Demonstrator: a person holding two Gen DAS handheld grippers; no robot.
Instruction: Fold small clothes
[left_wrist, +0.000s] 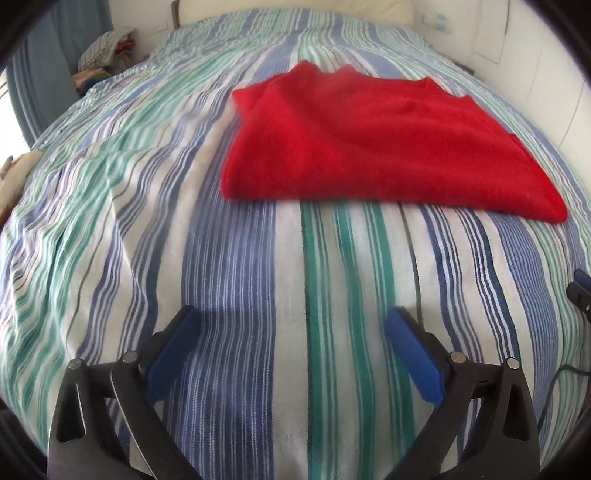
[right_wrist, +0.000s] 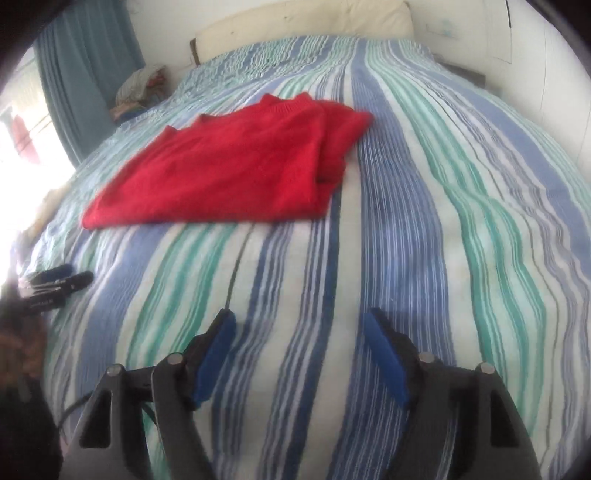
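A red knit garment (left_wrist: 373, 144) lies folded flat on the striped bedspread (left_wrist: 240, 277), ahead of both grippers. It also shows in the right wrist view (right_wrist: 229, 170), up and to the left. My left gripper (left_wrist: 291, 321) is open and empty, low over the bedspread, short of the garment's near edge. My right gripper (right_wrist: 299, 321) is open and empty too, over bare bedspread (right_wrist: 424, 240) to the right of the garment. The left gripper's tips (right_wrist: 59, 280) show at the left edge of the right wrist view.
A pile of mixed clothes (left_wrist: 103, 55) sits beyond the bed's far left corner, next to a blue curtain (right_wrist: 85, 74). A cream headboard (right_wrist: 306, 18) and white walls bound the far side. The right gripper's tip (left_wrist: 580, 291) shows at the right edge.
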